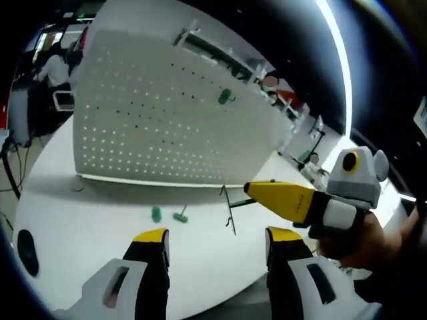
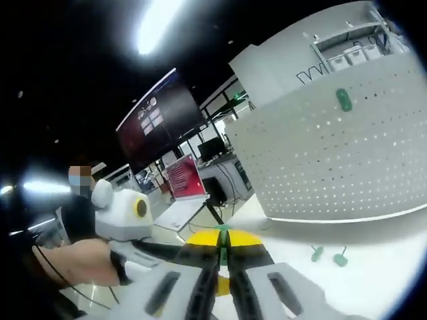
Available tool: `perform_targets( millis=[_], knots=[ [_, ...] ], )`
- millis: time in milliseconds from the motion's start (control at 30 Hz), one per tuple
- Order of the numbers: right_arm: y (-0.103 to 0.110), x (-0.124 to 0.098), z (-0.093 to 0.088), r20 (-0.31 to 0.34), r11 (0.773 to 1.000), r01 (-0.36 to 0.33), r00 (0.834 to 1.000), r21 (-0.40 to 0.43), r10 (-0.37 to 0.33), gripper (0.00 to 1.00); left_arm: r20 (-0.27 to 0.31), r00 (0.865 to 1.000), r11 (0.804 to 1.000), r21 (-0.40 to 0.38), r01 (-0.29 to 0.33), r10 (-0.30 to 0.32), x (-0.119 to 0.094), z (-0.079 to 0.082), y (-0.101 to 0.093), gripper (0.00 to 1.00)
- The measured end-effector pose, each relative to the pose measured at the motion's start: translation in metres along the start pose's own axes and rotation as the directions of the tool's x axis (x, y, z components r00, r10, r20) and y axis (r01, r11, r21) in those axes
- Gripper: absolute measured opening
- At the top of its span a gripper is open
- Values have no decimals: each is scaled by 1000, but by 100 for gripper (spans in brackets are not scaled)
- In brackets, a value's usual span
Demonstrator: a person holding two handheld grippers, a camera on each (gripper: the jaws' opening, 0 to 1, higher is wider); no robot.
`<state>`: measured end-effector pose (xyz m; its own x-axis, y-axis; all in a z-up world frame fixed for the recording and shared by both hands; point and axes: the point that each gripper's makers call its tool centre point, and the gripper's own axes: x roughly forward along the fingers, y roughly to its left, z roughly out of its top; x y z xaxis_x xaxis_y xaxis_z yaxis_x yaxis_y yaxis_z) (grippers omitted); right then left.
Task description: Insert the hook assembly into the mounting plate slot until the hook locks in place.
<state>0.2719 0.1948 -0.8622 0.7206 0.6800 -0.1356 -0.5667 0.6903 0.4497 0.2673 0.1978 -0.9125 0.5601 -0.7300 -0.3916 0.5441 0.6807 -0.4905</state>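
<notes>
A white pegboard plate [image 1: 153, 120] [image 2: 333, 153] stands upright on the white table [image 1: 80, 227], with one green peg [image 1: 225, 97] [image 2: 343, 100] seated in it. My right gripper [image 1: 257, 193] [image 2: 224, 241] comes in from the right of the left gripper view, shut on the hook assembly: a black wire hook [image 1: 229, 210] on a green base [image 1: 243, 202] [image 2: 223, 232]. It hovers over the table in front of the plate, apart from it. My left gripper [image 1: 219, 240] [image 2: 127, 213] is open and holds nothing, below and nearer than the hook.
Two loose green pegs [image 1: 167, 215] [image 2: 329, 256] lie on the table before the plate. A dark object [image 1: 27, 248] sits near the table's left edge. Desks, monitors and people fill the room behind. A hand [image 1: 363, 243] holds the right gripper.
</notes>
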Motion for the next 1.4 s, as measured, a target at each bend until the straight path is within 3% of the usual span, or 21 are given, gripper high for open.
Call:
perform_targets(
  millis=[167,300,567,867,1000,1133,1200,1233,1267,1300,1400],
  knots=[
    [12,-1,12,34,1000,-11,999,-11,11,0,82,994,993,-94,75,-68,-2,14,-10,33],
    [19,1,17,46,996,-9,999,-86,13,0,126,988,984,-144,102,-84,-6,23,-10,20],
    [27,0,23,66,995,-14,998,-103,21,0,153,982,975,-171,140,-114,-9,31,-17,12],
    [29,-1,21,60,990,-11,998,-141,19,0,134,983,976,-158,149,-128,-9,29,-21,4],
    [32,0,17,47,982,-8,999,-188,17,0,105,990,992,-81,99,-90,-9,28,-17,2],
    [29,0,17,42,987,-11,999,-161,18,0,99,992,995,-61,84,-78,-9,27,-18,1],
    [29,2,16,28,986,-15,999,-165,20,2,117,991,997,-38,67,-62,-11,31,-16,1],
    [28,3,14,11,984,-17,1000,-176,19,4,167,986,999,-21,27,-23,-14,40,-11,1],
    [30,3,17,24,986,-36,999,-164,41,9,137,991,1000,-3,-7,7,-15,36,-7,1],
    [31,1,19,20,994,-51,998,-101,53,11,147,989,999,34,-32,26,-17,38,-3,1],
    [27,-3,29,58,997,-48,997,-60,51,12,158,987,998,44,-39,32,-21,40,1,1]
  ],
)
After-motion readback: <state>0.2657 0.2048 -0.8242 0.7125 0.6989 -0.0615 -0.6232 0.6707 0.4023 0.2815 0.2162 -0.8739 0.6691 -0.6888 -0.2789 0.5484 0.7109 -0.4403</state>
